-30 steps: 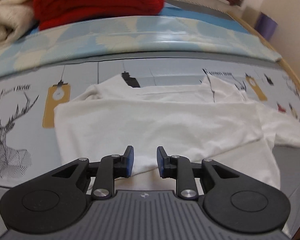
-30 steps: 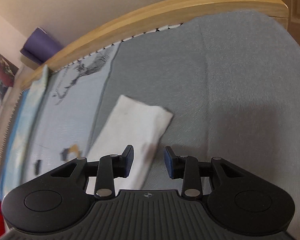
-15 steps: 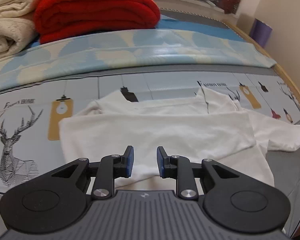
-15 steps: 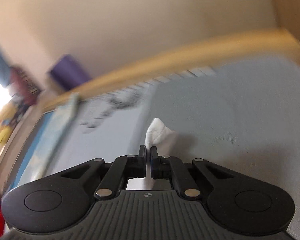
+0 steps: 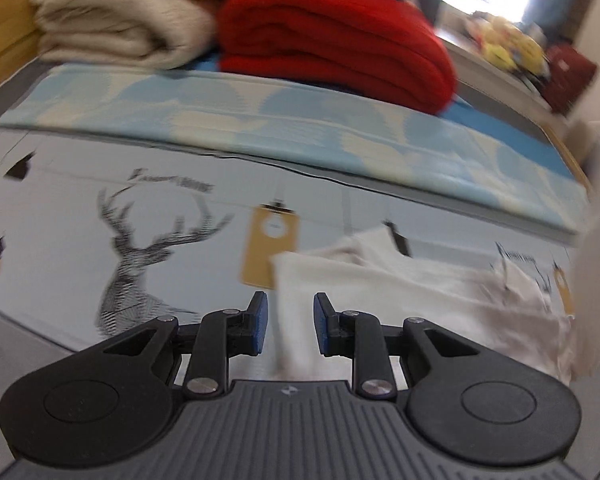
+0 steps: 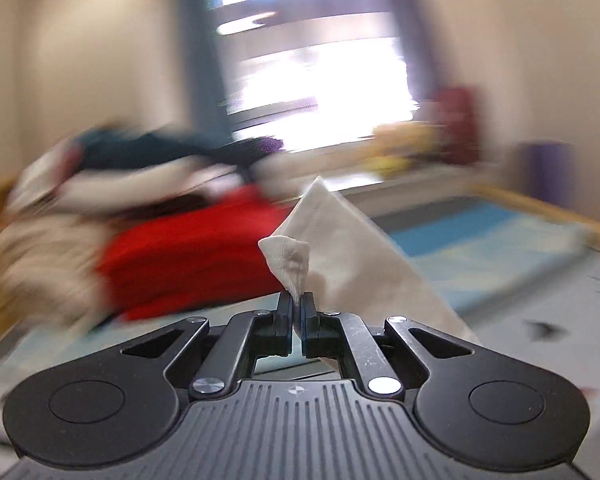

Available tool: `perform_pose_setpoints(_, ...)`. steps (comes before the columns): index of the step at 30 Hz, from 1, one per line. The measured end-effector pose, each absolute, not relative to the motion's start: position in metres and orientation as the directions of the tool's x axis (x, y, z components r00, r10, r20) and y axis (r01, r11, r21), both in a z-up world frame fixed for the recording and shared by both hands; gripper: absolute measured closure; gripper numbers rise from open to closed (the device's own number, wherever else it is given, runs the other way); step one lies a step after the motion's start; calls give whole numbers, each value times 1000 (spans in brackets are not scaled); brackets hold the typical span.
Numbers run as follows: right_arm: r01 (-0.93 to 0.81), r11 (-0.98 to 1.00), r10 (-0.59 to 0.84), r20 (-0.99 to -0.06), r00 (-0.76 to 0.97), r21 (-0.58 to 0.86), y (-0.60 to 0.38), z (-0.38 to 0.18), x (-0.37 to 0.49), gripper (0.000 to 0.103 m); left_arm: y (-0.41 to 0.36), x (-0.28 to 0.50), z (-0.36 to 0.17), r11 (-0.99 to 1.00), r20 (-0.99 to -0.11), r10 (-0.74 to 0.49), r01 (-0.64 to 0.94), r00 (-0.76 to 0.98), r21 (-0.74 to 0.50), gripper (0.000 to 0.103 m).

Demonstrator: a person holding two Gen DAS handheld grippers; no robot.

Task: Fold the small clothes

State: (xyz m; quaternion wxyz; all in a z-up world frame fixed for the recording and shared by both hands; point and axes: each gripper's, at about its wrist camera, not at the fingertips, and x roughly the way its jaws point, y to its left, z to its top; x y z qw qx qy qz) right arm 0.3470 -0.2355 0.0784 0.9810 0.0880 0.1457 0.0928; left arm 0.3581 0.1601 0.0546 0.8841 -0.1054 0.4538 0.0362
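One thin, limp white shirt lies on the bed; right claw is clenched on its sleeve tip, lifted. Left claw hangs released over its left edge. Light, floppy: pinch hems or corners.

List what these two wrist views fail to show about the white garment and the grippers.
- Left wrist view: the white garment runs off the right edge, motion-blurred; its shape is unclear.
- Right wrist view: the right gripper is shut on the cloth; its own body hides the rest below.
- The left gripper, jaws open, appears only in its own view.
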Motion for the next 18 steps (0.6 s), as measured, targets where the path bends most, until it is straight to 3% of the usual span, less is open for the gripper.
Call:
perform_pose_setpoints(2,-311,926,371,-369,852,213,-165,56,358,99,174,359,55,965,-819,-36,-195,572,-178,76)
perform_pose_setpoints(4,-424,831,555,-574,602,359,-117,10,375,95,185,360,53,954,-828,-61,-210,557,-212,76)
perform_pose_setpoints(7,-447,813,555,-729,401,373,-97,-39,363,95,190,360,52,950,-834,-89,-206,544,-236,76)
perform_pose_setpoints(11,-436,837,511,-761,400,332,-142,-25,349,93,188,362,50,948,-832,-116,-190,543,-256,76)
perform_pose_setpoints(18,-303,946,291,-726,623,119,-269,25,335,75,170,368,28,955,-864,-123,-179,489,-237,76)
